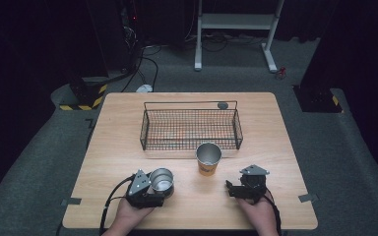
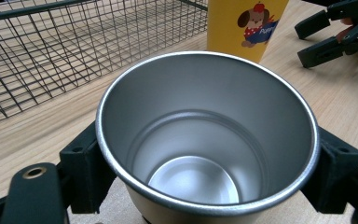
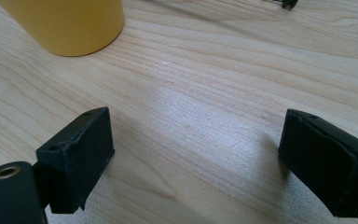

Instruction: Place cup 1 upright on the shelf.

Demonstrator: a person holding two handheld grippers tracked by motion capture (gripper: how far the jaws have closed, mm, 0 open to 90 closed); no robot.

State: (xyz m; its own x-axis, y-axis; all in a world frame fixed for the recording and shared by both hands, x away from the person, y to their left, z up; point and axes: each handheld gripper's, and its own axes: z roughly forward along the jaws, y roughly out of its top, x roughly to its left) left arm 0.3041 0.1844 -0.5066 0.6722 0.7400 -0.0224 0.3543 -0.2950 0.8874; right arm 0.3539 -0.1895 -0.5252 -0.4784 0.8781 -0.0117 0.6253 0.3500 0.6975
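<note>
- light wooden tabletop [image 1: 128,147], black wire basket [image 1: 191,129] at its far middle
- yellow metal-lined cup [image 1: 208,158] upright just before basket
- silver steel cup [image 2: 205,140] upright at near left, clenched in left tongs [image 1: 158,189]
- right tongs [image 3: 196,163] released, nothing between

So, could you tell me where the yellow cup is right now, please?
In the high view the yellow cup stands upright on the table just in front of the wire basket, between the two grippers.

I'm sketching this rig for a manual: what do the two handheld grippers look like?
The left gripper and the right gripper are black, blocky tools, each topped by a grey three-cornered plate with small holes. Each has two squared black jaws with matte pads. A black cable trails from each.
</note>
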